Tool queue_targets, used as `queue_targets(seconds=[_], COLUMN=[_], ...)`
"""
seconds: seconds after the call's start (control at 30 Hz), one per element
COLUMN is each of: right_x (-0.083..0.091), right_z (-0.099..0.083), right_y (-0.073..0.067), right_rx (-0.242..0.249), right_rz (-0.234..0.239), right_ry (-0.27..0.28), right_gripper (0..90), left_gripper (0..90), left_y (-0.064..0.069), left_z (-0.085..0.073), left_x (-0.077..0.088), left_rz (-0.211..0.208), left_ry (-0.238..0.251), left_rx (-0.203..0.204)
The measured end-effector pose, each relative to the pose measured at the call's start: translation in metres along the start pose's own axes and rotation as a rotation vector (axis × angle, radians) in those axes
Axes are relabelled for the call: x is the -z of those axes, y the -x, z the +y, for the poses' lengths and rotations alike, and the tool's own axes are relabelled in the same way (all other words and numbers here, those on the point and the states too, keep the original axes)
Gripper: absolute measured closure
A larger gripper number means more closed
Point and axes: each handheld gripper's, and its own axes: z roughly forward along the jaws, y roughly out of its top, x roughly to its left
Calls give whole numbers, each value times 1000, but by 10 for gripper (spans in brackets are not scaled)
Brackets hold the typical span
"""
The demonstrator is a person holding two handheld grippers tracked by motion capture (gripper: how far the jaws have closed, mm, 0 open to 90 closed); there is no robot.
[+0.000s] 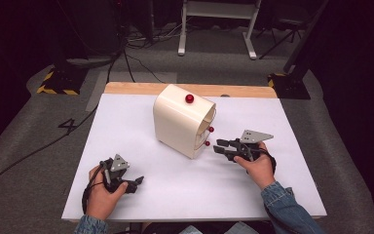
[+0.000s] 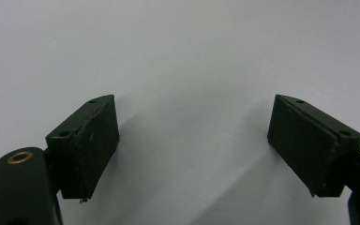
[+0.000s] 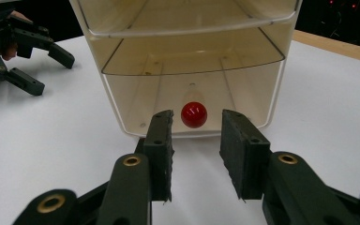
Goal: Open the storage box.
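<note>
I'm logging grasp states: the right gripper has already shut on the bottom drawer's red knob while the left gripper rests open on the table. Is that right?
Not quite. The right gripper is open: in the right gripper view its jaws stand apart just short of the bottom drawer's red knob, not touching it. The left gripper does rest open on the table.

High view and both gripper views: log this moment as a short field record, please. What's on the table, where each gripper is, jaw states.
surface: white table top
object: cream drawer unit, three red knobs
knob targeted: lowest red knob, lined up between the right gripper's jaws, not yet touched
right gripper: open, jaws either side of that knob, just short of it
left gripper: open wide, holding nothing, low over bare table at the near left
drawers: bottom drawer front closed
</note>
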Motion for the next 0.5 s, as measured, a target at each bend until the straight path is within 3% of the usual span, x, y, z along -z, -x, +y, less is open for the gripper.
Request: queue_targets(seconds=[0.5], right_x=[-26], right_z=[0], right_y=[-2], right_rx=[34], right_rz=[-5], right_ry=[-28], right_gripper=[706], left_gripper=[168], left_y=[0], left_z=[0], left_x=[0], left_rz=[-1], left_ry=[0], left_rx=[0])
